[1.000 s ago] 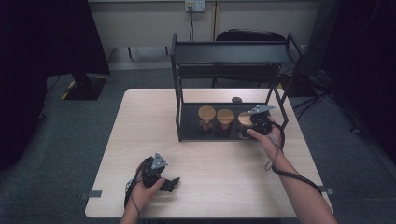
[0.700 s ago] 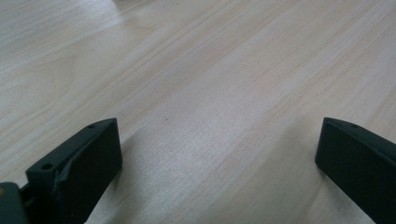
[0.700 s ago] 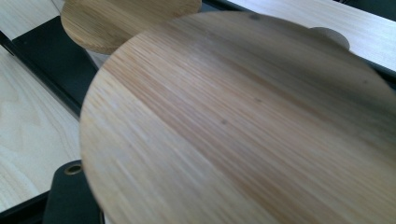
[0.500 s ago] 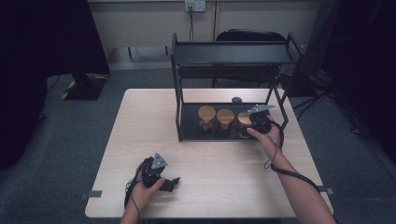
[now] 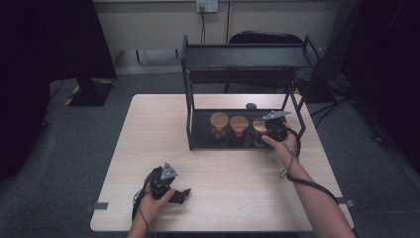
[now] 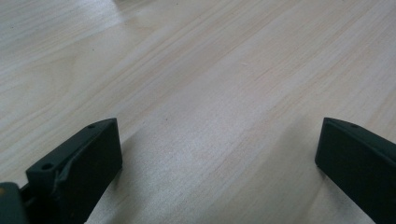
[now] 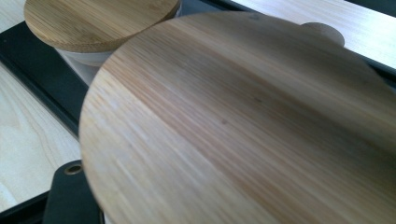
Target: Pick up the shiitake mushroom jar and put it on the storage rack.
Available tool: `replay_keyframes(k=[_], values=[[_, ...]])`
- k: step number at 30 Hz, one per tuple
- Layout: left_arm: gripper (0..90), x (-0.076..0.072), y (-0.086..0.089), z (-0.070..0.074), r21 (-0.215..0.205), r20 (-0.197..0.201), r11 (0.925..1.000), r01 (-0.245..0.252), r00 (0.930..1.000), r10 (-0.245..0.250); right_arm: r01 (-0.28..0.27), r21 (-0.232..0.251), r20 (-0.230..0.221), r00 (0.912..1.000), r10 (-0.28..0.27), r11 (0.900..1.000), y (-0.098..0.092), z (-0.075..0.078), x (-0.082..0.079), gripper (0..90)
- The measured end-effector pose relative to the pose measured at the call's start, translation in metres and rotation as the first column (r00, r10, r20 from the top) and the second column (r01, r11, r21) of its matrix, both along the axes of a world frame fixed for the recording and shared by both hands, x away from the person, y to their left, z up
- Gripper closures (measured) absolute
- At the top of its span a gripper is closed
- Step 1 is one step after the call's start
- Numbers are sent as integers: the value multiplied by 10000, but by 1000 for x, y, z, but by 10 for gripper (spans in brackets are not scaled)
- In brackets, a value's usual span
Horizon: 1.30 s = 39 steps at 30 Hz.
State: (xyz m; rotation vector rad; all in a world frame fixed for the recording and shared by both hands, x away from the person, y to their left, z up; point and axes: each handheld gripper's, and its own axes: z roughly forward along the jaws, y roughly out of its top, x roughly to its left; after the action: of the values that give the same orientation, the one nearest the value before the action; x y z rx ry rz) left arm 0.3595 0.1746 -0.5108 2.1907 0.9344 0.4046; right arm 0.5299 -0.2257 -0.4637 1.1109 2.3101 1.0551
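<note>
Pale wooden bench (image 5: 237, 173) on grey carpet, black two-tier rack (image 5: 247, 57) at its far side. Three bamboo-lidded jars on the rack's lower tray; rightmost jar (image 5: 258, 126) clamped in right gripper (image 5: 271, 130), lid close under its camera. Left gripper (image 5: 179, 194) resting on bench near front edge, jaws wide apart, nothing between.
</note>
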Motion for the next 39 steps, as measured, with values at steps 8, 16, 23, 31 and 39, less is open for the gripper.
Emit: replay_keyframes(k=[8,16,23,31,39], values=[[2,0,0,0,1,1,10000,1,10000,-1,13,4,7,10000,-13,10000,1,-1,2,255],[2,0,0,0,1,1,10000,0,10000,0,56,-27,-15,10000,-56,10000,1,-2,6,255],[2,0,0,0,1,0,10000,1,10000,-1,84,-73,17,10000,-84,9999,2,-3,8,255],[2,0,0,0,-2,1,10000,-1,10000,1,147,-106,67,9999,-146,9998,1,-3,11,255],[2,0,0,0,-2,1,10000,-2,10000,2,212,-170,104,9997,-211,9996,0,-3,13,255]])
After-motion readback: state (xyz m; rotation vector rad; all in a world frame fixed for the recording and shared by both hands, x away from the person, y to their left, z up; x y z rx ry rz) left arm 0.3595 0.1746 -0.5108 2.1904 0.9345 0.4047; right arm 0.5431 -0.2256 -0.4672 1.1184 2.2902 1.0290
